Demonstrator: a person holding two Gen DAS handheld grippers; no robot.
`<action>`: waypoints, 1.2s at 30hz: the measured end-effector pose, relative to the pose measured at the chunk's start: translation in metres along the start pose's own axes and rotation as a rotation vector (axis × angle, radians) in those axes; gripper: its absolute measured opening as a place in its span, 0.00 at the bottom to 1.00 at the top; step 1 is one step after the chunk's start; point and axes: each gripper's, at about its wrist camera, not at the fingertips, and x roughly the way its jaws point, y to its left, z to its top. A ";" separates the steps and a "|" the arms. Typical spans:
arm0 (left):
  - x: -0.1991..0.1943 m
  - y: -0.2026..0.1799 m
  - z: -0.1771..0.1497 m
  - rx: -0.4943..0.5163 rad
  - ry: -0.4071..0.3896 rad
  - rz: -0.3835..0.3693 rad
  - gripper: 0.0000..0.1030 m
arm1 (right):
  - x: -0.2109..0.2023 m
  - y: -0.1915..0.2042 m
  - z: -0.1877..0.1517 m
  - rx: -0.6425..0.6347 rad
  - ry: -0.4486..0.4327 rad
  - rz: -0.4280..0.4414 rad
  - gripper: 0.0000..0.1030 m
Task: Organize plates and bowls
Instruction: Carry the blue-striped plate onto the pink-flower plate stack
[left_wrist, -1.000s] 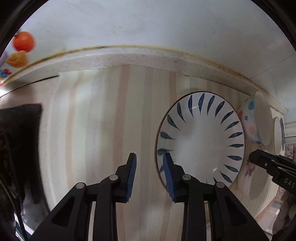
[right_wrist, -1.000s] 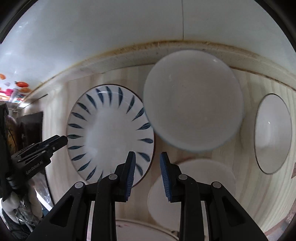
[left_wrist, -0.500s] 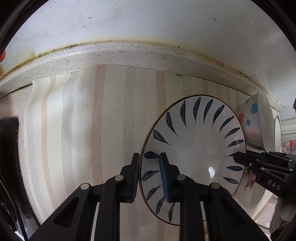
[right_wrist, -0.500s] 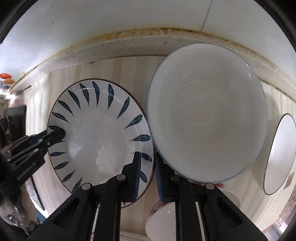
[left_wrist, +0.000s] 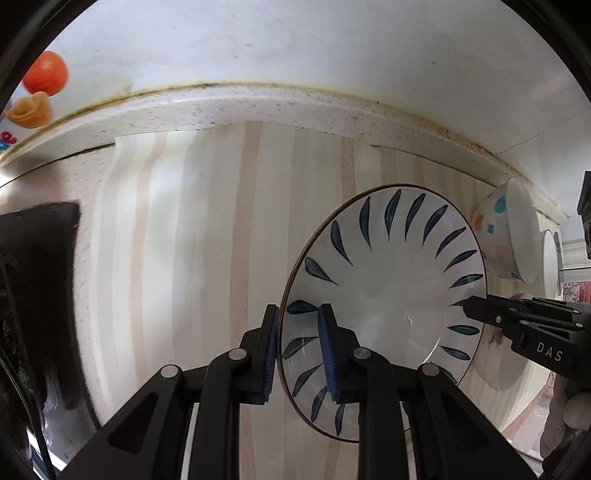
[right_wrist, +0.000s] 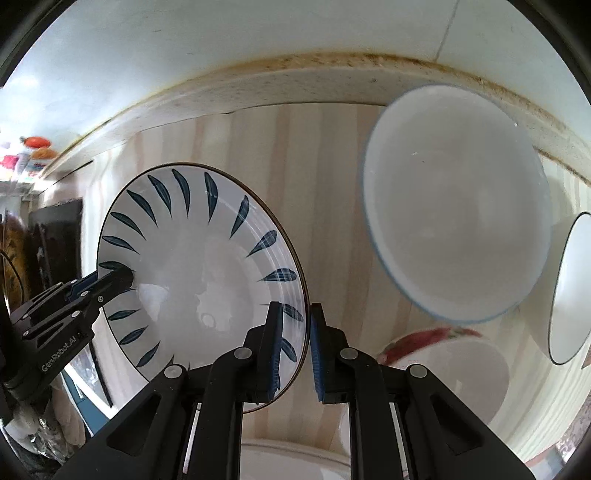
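Both my hand-held grippers straddle the plate (left_wrist: 388, 280) over the desk (left_wrist: 207, 229): the left hand-held gripper (left_wrist: 299, 354) and the right hand-held gripper (right_wrist: 295, 354), each narrowed onto opposite rims. A white bowl (right_wrist: 458, 206) sits just beside the plate.

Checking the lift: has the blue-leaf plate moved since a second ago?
Yes: the plate shifted left, away from the white bowl; countertop shows between them.

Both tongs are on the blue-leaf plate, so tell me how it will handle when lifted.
The blue-leaf plate looks glazed and glossy, so it is probably rigid but slippery against the pads. The left tongs and right tongs pinch only opposite rims, so it may tilt if one lets go. Likely ceramic, so fragile if dropped.
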 end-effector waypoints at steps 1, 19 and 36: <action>-0.005 0.002 -0.002 -0.003 -0.002 -0.001 0.18 | -0.003 0.004 -0.003 -0.003 -0.001 0.004 0.15; -0.053 -0.023 -0.118 -0.081 0.014 -0.107 0.18 | -0.048 -0.015 -0.148 -0.027 0.004 0.035 0.15; -0.019 -0.065 -0.200 -0.025 0.094 -0.072 0.18 | -0.026 -0.077 -0.254 -0.002 0.051 0.037 0.15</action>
